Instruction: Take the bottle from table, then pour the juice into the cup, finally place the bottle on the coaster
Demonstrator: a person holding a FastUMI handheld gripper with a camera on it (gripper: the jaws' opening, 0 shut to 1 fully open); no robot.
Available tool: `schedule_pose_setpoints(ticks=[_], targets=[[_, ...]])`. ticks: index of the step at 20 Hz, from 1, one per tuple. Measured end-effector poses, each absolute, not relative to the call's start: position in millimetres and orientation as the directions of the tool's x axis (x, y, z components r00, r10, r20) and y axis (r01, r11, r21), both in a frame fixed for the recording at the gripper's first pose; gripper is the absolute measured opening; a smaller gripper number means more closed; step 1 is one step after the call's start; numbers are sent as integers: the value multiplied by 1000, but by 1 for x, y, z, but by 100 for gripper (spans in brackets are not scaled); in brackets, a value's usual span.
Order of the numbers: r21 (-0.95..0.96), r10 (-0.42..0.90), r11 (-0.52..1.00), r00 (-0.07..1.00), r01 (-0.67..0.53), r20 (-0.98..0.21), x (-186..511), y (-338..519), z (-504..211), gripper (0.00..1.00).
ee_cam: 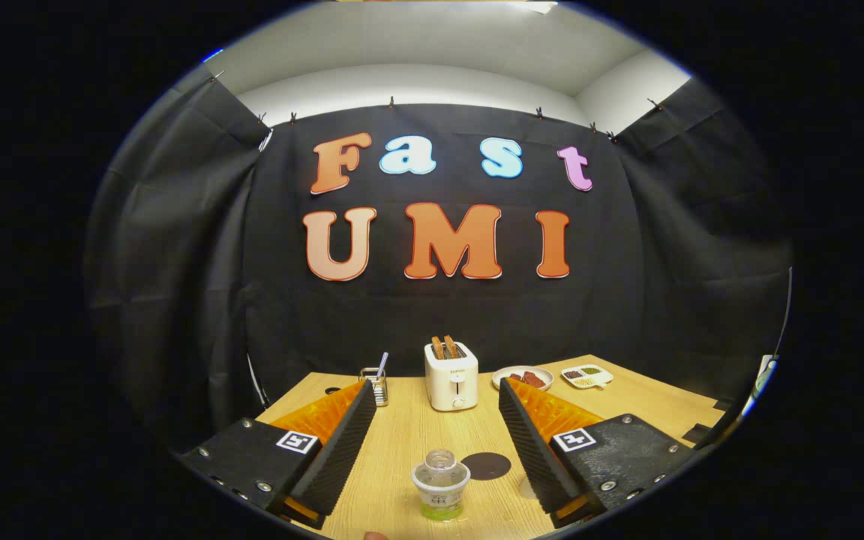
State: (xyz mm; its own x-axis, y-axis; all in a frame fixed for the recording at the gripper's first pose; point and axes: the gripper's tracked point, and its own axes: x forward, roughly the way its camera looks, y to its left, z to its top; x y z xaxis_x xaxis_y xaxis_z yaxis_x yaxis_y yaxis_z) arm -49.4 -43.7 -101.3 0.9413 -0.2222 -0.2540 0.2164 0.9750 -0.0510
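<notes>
- The table [417, 442], pale wood against the booth's black cloth wall, carries everything the job needs, with the first step, taking the bottle, apparently not yet done.
- The hand-held gripper [432, 442] hangs above the near part of the table with its ridged fingers [349, 450] spread wide, holding nothing.
- A white toaster [451, 375] with two slices up stands well beyond the fingers; a small rack [375, 384] sits beside it to one side, and a plate of food [523, 377] and a divided dish [587, 376] to the other.
- The bottle [441, 484], clear with a little green juice at its base and seemingly uncapped, stands upright between the fingers, touched by neither.
- The coaster [485, 466], a dark round disc, lies just beside the bottle.
- A pale rim [526, 489] by the right finger may be the cup; too hidden to tell.
- Next, by this reading: lower, centre the fingers on the bottle's body and close evenly, keeping it upright so nothing spills.
</notes>
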Motion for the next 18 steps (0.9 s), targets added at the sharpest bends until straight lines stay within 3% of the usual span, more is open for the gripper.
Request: schedule_pose_setpoints(ticks=[18], targets=[[-94, -228, 974, 880, 208, -417, -46, -60, -225, 98]])
